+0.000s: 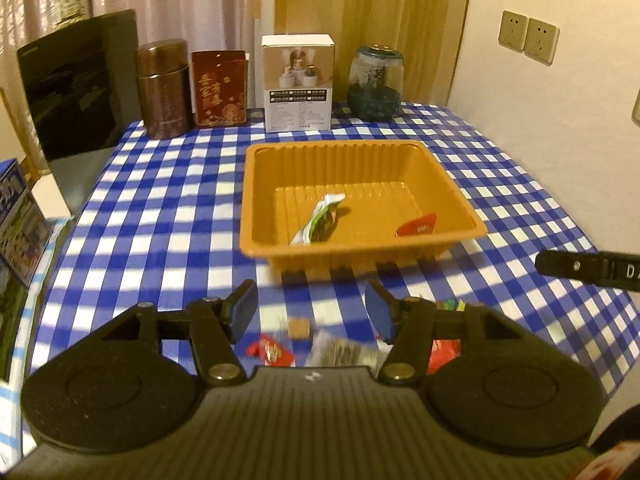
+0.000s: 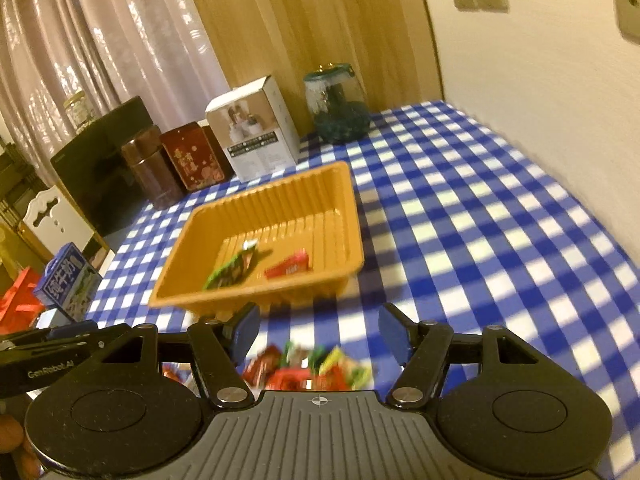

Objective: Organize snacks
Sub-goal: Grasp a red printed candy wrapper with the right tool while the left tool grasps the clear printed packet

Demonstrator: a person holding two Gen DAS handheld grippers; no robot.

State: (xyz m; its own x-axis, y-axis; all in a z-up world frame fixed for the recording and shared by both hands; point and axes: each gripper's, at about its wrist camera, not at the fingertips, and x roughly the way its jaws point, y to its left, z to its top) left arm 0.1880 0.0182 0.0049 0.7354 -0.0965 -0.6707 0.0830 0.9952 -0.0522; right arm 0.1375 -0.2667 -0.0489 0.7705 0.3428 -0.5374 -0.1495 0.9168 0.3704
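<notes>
- Cloth (image 1: 168, 184) on the desk is showing blue-and-white checks.
- Tray (image 1: 256, 200) is showing orange.
- Green-and-white packet (image 1: 320, 220) and red packet (image 1: 418, 227) are lying inside.
- Tin (image 1: 219, 87) is showing red with gold print.

Orange tray (image 2: 276, 204) on the checked tabletop (image 2: 480, 220), right gripper (image 2: 318, 330) poised in front of it.
The gripper's blue-padded jaws stand apart with nothing between them, above a blurred heap of snack packets (image 2: 312, 368). Inside the tray lie a green packet (image 2: 232, 268) and a red packet (image 2: 288, 266), slightly apart. Behind the tray stand a white box (image 2: 256, 128), a glass jar (image 2: 338, 104) and two brown tins (image 2: 172, 164).
</notes>
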